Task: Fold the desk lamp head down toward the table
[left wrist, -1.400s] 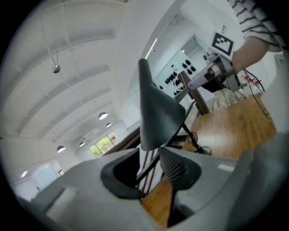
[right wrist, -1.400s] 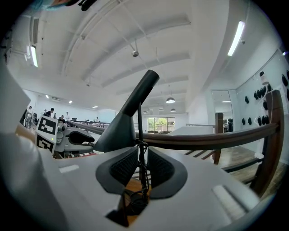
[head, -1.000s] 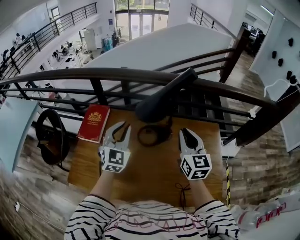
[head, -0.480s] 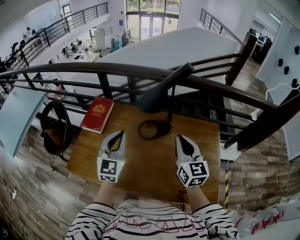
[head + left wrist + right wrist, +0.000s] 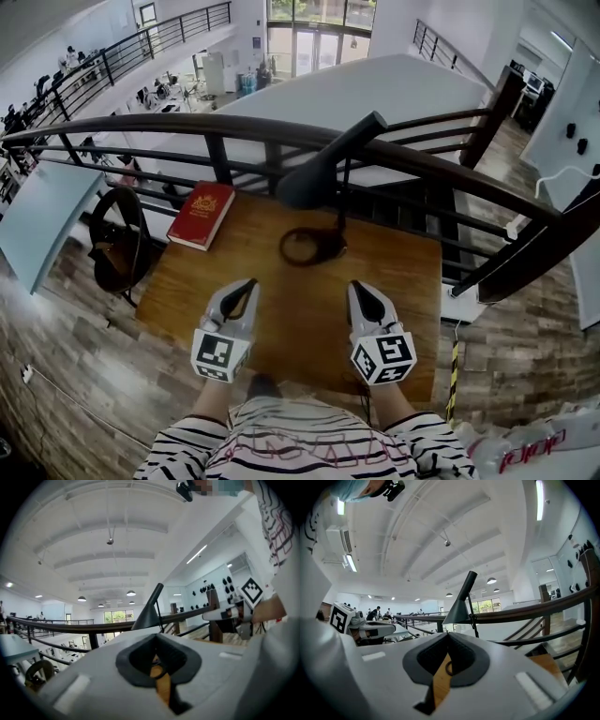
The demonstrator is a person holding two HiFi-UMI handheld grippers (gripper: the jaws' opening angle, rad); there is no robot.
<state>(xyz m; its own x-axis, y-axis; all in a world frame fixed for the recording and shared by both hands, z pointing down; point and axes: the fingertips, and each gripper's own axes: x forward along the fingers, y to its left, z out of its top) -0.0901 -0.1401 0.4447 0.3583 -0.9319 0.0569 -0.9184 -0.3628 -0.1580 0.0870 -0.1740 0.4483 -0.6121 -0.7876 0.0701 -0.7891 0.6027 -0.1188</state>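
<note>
Both grippers have drawn back toward me: left gripper (image 5: pixel 246 285) and right gripper (image 5: pixel 360 289), jaws together, empty. Desk lamp head (image 5: pixel 307 184) stands raised over the table's (image 5: pixel 412 281) far side, untouched. Risk: pressing it unbraced may tip the ring base (image 5: pixel 309 247).

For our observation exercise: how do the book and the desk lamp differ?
The red book lies flat at the far-left corner; the desk lamp stands upright, unfolded. The book is red, the lamp black. Both rest on the wooden table.
</note>
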